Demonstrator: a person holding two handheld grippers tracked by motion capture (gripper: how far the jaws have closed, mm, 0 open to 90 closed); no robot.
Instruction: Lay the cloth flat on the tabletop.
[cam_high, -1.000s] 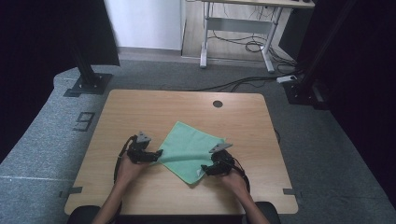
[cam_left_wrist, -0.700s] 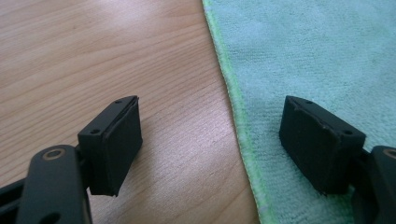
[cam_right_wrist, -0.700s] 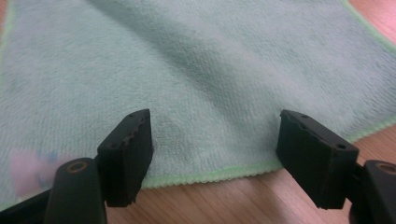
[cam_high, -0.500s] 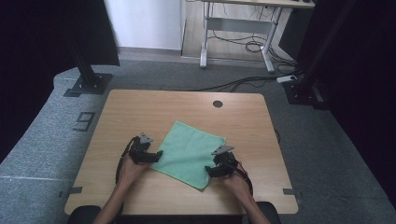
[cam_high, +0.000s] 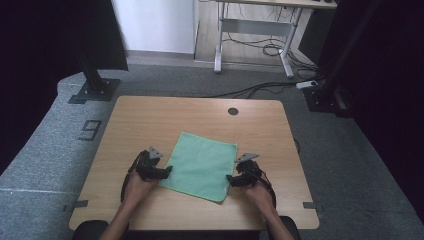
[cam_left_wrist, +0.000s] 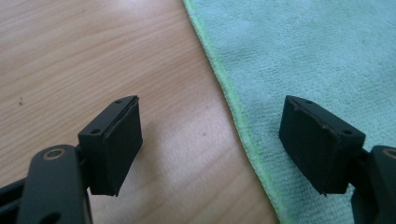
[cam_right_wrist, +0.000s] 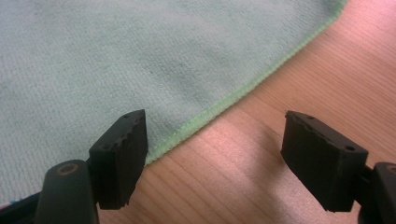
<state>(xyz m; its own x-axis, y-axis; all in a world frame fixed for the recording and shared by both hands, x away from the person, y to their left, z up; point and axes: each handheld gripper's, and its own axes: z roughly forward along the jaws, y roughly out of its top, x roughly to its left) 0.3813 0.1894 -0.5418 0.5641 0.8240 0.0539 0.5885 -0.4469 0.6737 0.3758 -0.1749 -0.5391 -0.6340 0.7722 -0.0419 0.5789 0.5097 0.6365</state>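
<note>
a square mint-green microfibre cloth (cam_high: 201, 164) with a stitched hem lies flat on the wood-grain desk (cam_high: 150, 120), each hand-held gripper, left (cam_high: 168, 171) and right (cam_high: 229, 179), gaping open astride its edge.

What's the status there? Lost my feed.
Left gripper open, right gripper open, fingers astride opposite hems. Green microfibre cloth flat on wooden table, unheld. Nothing in the way.

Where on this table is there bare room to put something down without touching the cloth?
The far strip of the table between the green cloth and the cable hole is bare, as are both side margins beyond the hands. Crowded: the near middle, where the left claw and right claw flank the cloth, both open.
</note>
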